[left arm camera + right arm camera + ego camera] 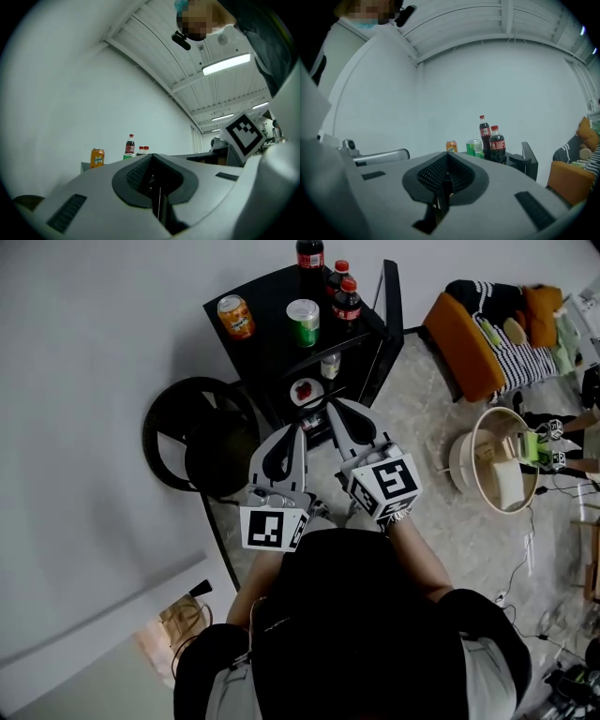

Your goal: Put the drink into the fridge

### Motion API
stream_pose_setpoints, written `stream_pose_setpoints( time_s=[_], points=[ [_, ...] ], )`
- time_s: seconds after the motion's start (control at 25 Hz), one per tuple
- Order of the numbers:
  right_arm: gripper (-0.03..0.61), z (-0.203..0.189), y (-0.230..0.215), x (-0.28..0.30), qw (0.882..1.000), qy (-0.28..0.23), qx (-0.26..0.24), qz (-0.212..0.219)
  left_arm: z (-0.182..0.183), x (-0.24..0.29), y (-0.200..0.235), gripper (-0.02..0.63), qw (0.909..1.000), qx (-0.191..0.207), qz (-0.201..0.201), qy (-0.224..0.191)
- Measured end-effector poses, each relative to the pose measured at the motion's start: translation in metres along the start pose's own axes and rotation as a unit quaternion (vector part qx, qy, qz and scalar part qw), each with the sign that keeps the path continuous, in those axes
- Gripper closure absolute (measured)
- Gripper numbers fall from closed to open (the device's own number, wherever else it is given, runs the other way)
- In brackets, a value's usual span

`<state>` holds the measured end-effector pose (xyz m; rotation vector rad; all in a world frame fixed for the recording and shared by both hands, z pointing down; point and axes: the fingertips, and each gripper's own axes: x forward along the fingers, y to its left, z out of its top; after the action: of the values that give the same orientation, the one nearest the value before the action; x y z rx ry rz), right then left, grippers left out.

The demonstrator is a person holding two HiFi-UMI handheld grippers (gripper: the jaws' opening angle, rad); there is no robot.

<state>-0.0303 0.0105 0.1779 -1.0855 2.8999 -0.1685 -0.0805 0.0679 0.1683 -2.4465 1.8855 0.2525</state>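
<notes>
A black mini fridge point(272, 343) stands against the white wall with its door point(392, 315) swung open to the right. On its top are an orange can point(234, 317), a green can point(303, 322) and three cola bottles point(347, 298). Inside, a small bottle point(330, 365) and a plate with something red point(306, 391) sit on the shelves. My left gripper point(298, 430) and right gripper point(335, 407) are side by side just in front of the fridge, both shut and empty. The right gripper view shows the orange can point(451, 146), the green can point(474, 148) and the cola bottles point(497, 143) beyond the shut right gripper point(446, 154). In the left gripper view the orange can point(97, 158) and a cola bottle point(130, 144) show past the left gripper point(151, 155).
A round black stool point(202, 437) stands left of the fridge. An orange chair with striped cloth point(487, 334) and a round white tub point(502, 460) are to the right, with cables on the stone floor point(525, 549). The white wall point(94, 381) fills the left.
</notes>
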Motion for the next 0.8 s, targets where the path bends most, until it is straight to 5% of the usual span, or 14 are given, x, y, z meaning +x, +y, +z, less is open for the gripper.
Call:
stream_pose_setpoints(
  time_s=[0.8],
  points=[
    [0.563,-0.014,-0.02,0.024,1.0,0.016,0.008,0.012,-0.021,0.004,0.027,0.604,0.9985,0.002,0.047,0.028]
  ],
)
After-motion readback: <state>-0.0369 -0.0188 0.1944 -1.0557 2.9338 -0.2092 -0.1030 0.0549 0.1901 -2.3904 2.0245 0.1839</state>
